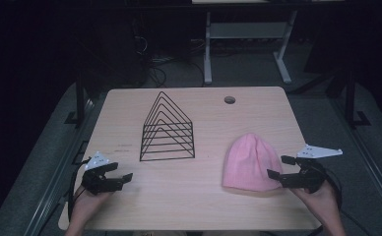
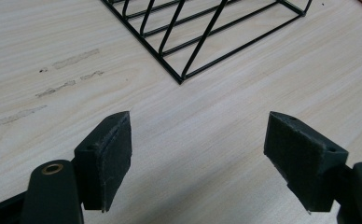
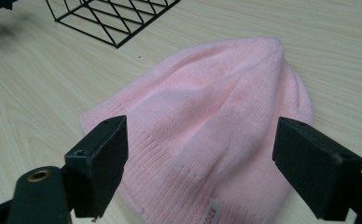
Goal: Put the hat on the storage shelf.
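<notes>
A pink knitted beanie [image 1: 250,162] lies flat on the right half of the wooden table [image 1: 199,196]; the right gripper view shows the beanie [image 3: 207,121] close up, with a small label at its hem. My right gripper [image 1: 278,167] sits at the beanie's right edge, held in a hand, its jaws wide apart and above the fabric. Its pads [image 3: 102,158] touch nothing. My left gripper [image 1: 121,172] rests near the table's front left, open, with bare wood between its pads [image 2: 107,154].
A black wire rack [image 1: 168,129] of triangular dividers stands in the table's middle, and the rack's corner [image 2: 179,77] lies just ahead of the left jaws. A round cable hole [image 1: 230,100] sits near the far edge. Dark floor and a desk frame lie beyond.
</notes>
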`<state>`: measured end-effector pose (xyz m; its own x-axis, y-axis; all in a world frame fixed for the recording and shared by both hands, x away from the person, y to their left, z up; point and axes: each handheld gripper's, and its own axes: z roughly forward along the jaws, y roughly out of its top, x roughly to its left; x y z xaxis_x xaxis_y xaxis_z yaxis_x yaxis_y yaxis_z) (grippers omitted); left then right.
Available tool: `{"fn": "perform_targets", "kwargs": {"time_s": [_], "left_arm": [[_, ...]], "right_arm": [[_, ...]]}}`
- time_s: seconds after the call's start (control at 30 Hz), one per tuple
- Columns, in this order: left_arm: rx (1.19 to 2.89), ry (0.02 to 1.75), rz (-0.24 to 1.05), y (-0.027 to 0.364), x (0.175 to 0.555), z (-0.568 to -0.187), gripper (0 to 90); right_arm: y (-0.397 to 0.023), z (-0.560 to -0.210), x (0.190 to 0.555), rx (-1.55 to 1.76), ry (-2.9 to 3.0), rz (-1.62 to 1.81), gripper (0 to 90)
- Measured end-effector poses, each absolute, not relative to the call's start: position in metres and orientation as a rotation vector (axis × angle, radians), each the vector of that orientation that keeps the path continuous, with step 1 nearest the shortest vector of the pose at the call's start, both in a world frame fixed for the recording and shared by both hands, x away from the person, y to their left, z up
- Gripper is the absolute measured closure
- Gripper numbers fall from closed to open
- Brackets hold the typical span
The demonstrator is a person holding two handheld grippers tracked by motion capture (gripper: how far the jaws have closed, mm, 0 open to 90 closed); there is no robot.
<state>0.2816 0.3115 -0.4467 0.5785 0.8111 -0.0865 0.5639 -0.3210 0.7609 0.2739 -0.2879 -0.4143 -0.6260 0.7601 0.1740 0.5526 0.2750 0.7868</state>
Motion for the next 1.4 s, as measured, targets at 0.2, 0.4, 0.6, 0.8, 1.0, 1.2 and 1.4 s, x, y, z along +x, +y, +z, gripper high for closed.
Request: {"fn": "perform_targets", "kwargs": {"time_s": [0.2, 0.4, 0.6, 0.8, 1.0, 1.2, 1.4], "left_arm": [[2.021, 1.095, 0.396, 0.312, 0.282, -0.447, 22.9], [2.01, 1.106, 0.394, 0.314, 0.283, -0.447, 22.9], [2.017, 1.107, 0.395, 0.315, 0.284, -0.446, 22.9], [2.007, 1.104, 0.394, 0.315, 0.283, -0.446, 22.9], [2.011, 1.104, 0.394, 0.316, 0.284, -0.446, 22.9], [2.008, 1.106, 0.395, 0.317, 0.284, -0.446, 22.9], [2.01, 1.105, 0.396, 0.317, 0.284, -0.446, 22.9]], "right_arm": [[-0.285, -0.408, 0.287, 1.2, 2.354, 1.237, 17.7], [-0.28, -0.403, 0.306, 1.207, 2.402, 1.205, 17.8], [-0.273, -0.398, 0.321, 1.195, 2.44, 1.178, 17.8], [-0.266, -0.393, 0.337, 1.188, 2.48, 1.158, 18.0], [-0.264, -0.39, 0.356, 1.215, 2.502, 1.153, 18.9], [-0.263, -0.391, 0.373, 1.239, 2.531, 1.118, 19.4], [-0.261, -0.4, 0.394, 1.282, 2.553, 1.069, 20.4]]}}
